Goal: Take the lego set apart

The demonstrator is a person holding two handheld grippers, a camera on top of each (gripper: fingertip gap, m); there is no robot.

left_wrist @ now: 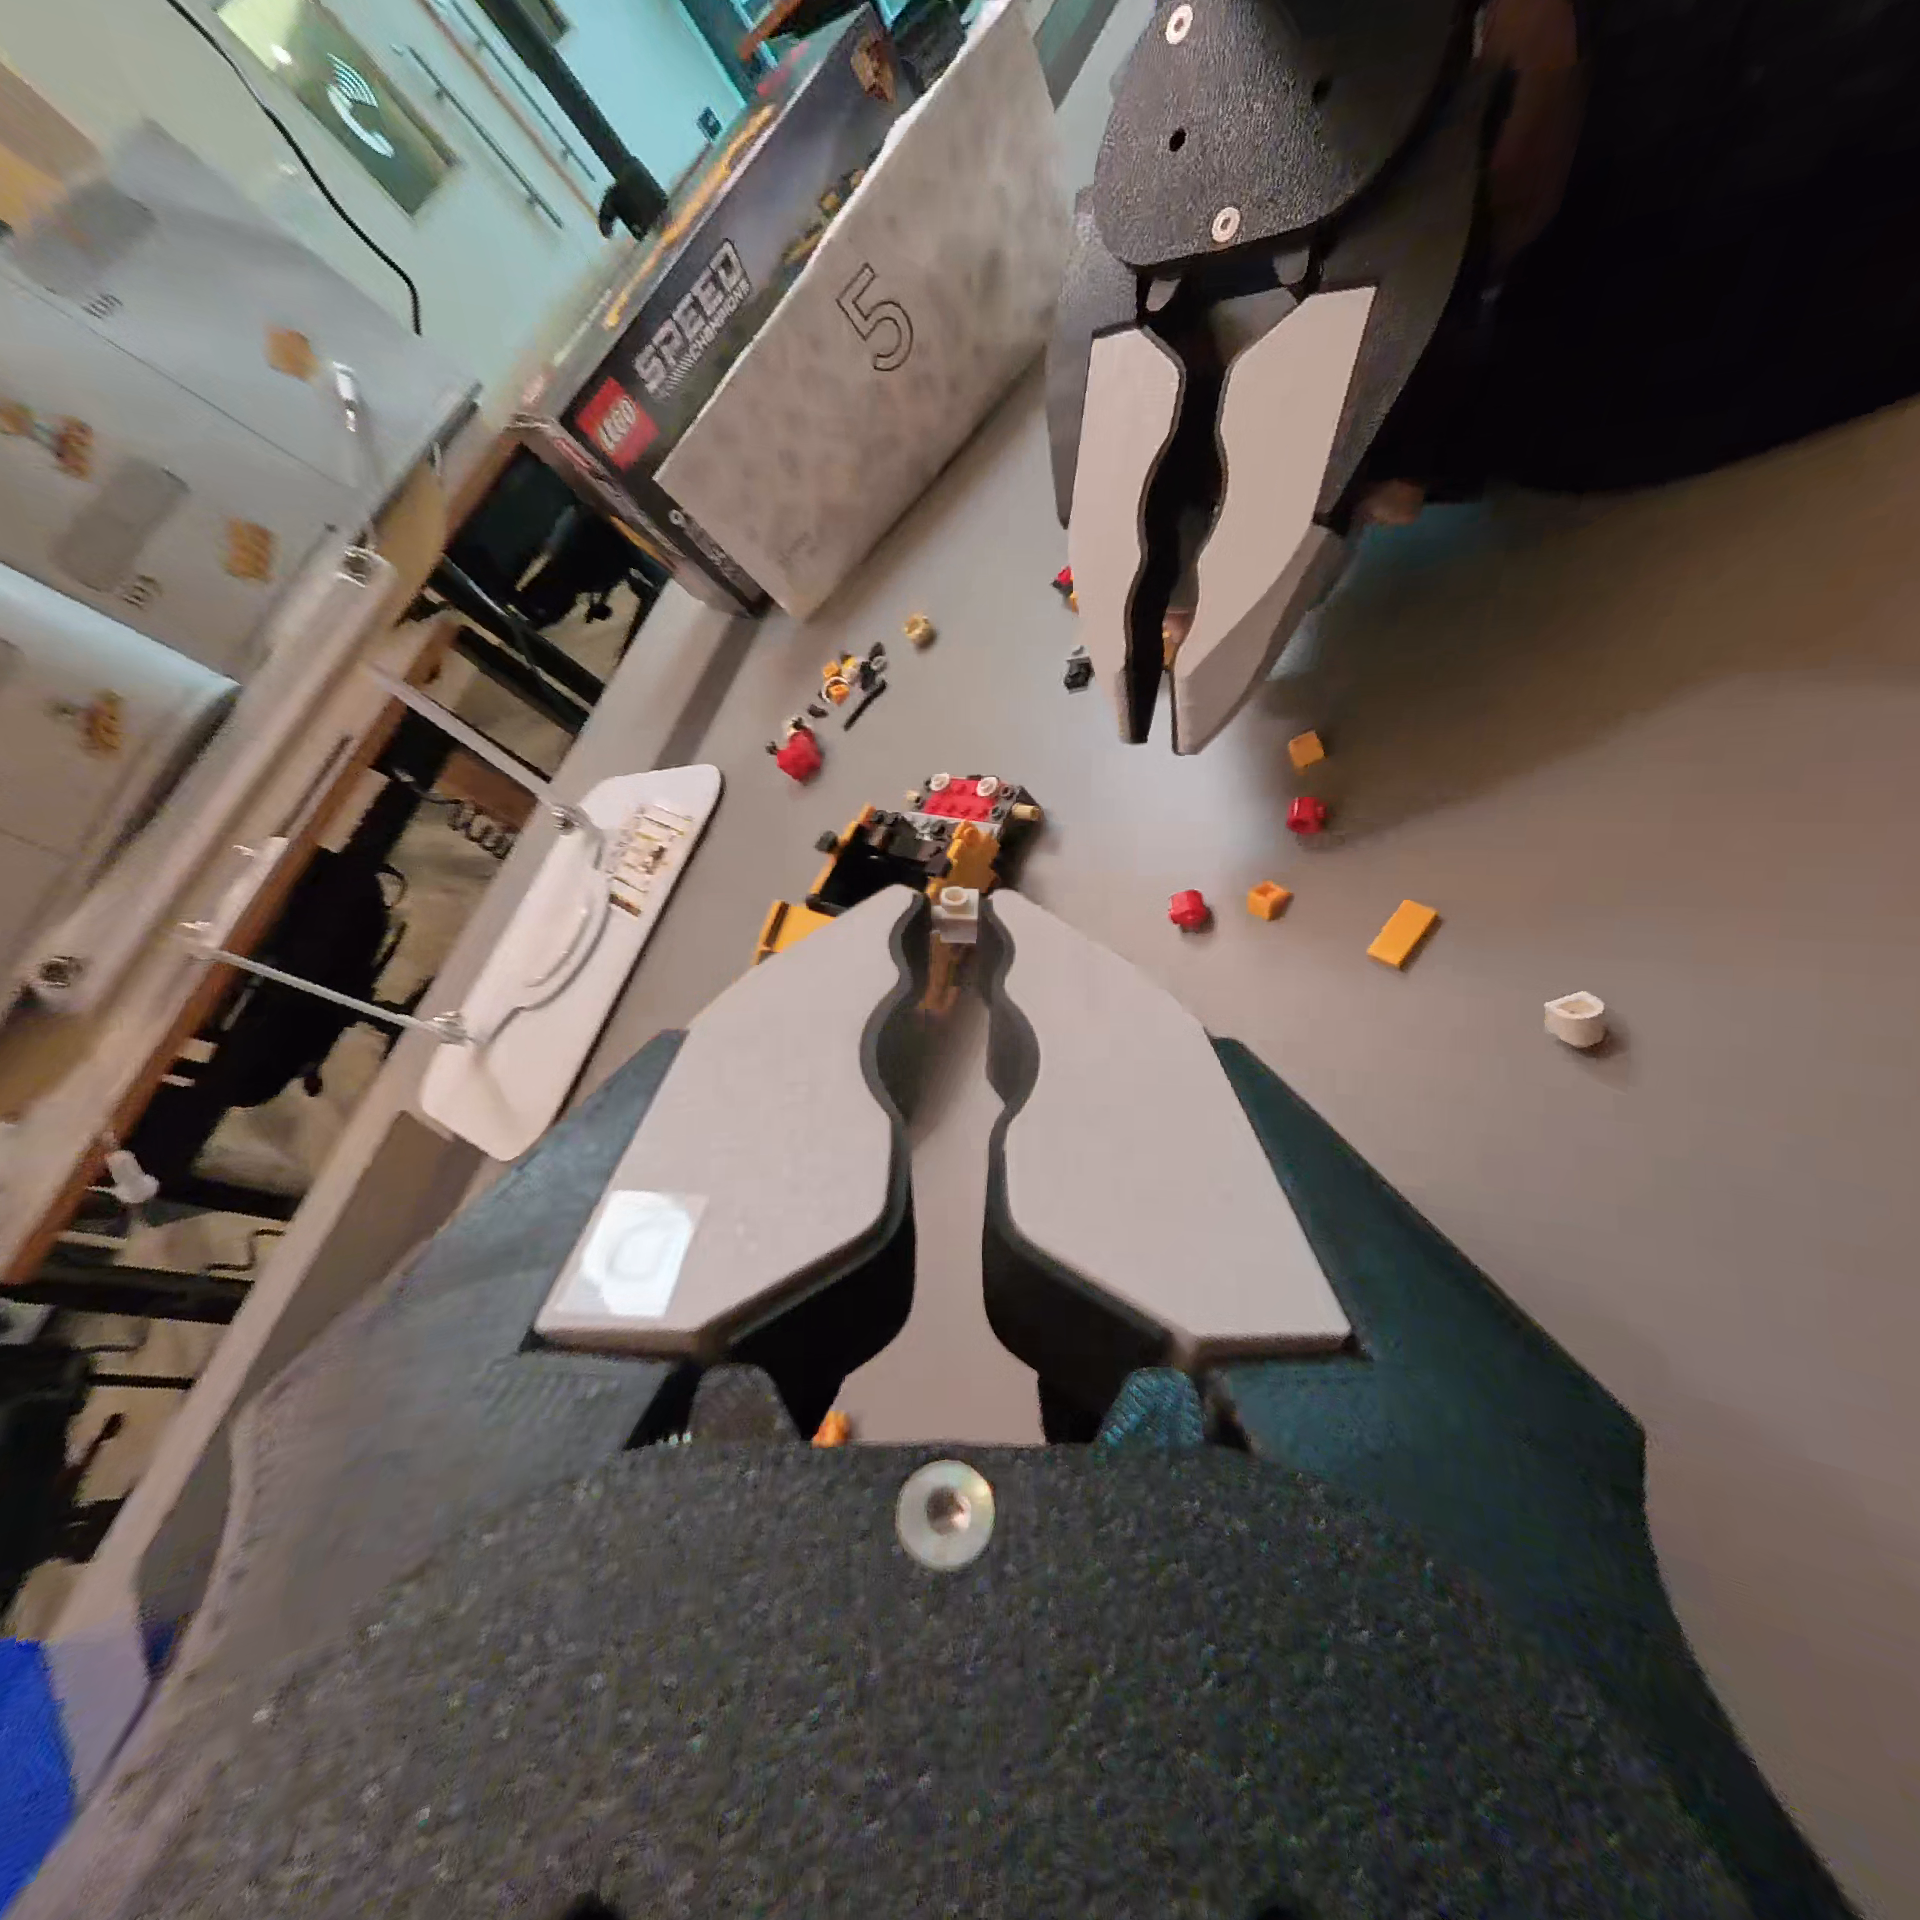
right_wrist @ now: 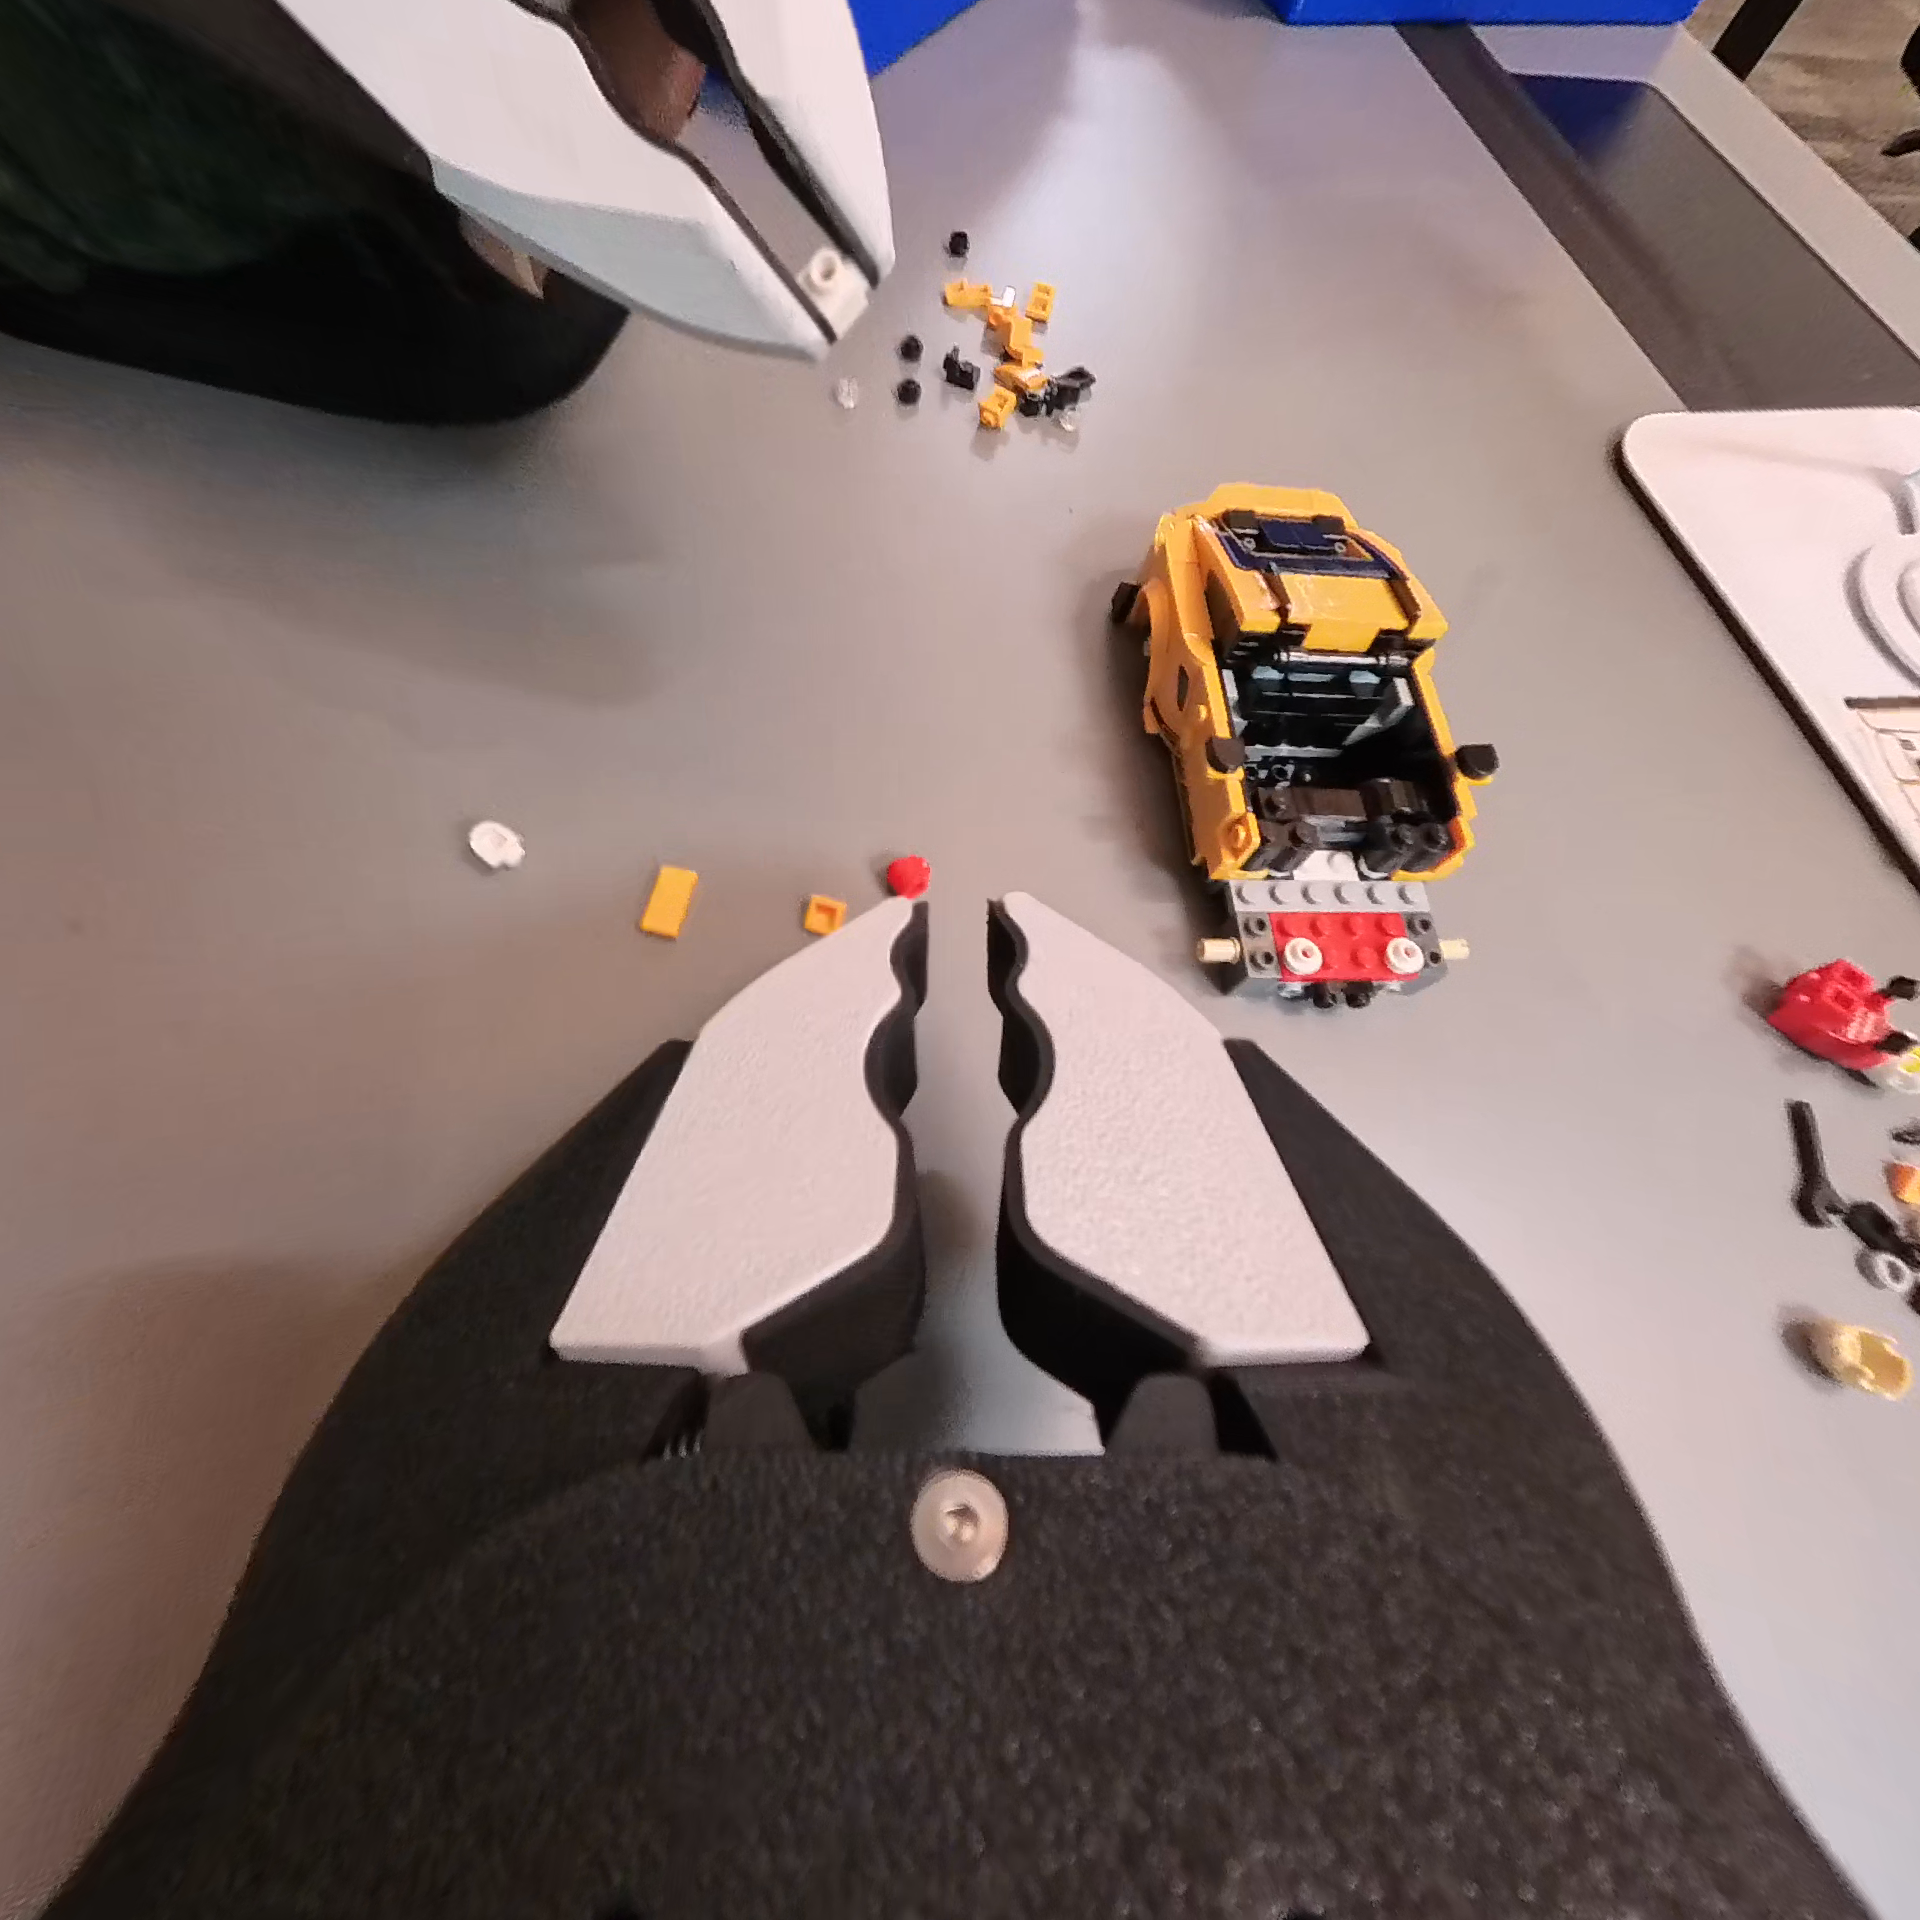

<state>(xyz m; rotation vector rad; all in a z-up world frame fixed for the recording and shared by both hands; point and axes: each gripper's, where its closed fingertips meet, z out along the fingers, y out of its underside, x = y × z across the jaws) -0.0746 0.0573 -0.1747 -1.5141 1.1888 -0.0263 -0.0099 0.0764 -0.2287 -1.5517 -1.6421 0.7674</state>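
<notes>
The part-stripped yellow car (right_wrist: 1309, 748) sits mid-table, toward the tray-side edge. The left gripper (left_wrist: 956, 914) pinches a small grey brick (right_wrist: 828, 278) (clearest from the right wrist view); the right gripper (right_wrist: 956, 909) hangs narrowly parted, empty.

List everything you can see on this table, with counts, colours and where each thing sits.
table: one, grey.
lego car: one, yellow and black, partly stripped, mid-table.
small-parts pile: one, yellow and black, beyond the car.
flat tile: one, yellow, near the right gripper.
round stud: one, red, by the right gripper's tip.
red chunk: one, past the car's grey end.
dark box: one, table's far end.
white box: one, beside the dark box.
left gripper: shut on a small grey brick.
right gripper: narrowly open, empty.
</notes>
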